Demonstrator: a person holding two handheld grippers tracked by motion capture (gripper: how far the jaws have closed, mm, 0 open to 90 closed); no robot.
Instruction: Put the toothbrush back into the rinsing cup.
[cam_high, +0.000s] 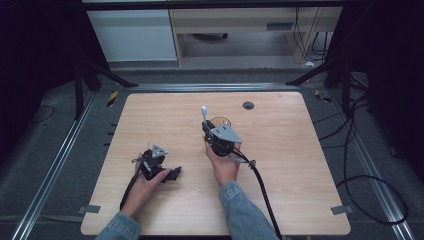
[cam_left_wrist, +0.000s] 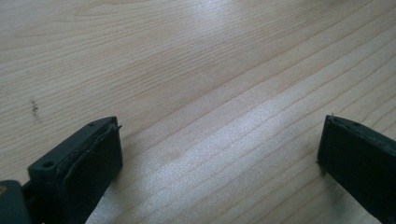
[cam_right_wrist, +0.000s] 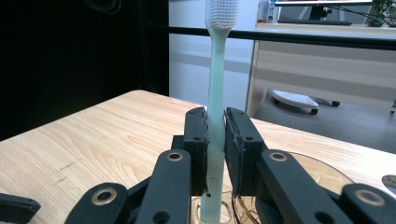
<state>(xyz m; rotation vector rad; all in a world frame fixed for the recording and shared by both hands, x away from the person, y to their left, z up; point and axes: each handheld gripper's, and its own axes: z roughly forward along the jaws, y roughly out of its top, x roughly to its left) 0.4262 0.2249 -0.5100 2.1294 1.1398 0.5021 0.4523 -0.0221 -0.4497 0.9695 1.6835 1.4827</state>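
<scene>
Toothbrush pinched upright
Right gripper (cam_right_wrist: 215, 140) clamps a pale toothbrush (cam_right_wrist: 217, 93) over a glass cup (cam_high: 220, 122); left gripper (cam_left_wrist: 219, 154) spread, on the table (cam_left_wrist: 187, 70).

From my feed, the table (cam_high: 280, 150) is a light wood slab with rounded corners and a small dark round port (cam_high: 248, 105) near its far edge. Around the table I see grey floor (cam_high: 55, 125), with metal rails (cam_high: 47, 175) running along its left and right sides and black cables (cam_high: 370, 165) looping on the floor to its right. Beyond the table's far edge stand a white cabinet (cam_high: 132, 32) and a pale desk (cam_high: 250, 22). Dark curtains (cam_high: 35, 55) hang on both sides of the table. The light is dim and even.
</scene>
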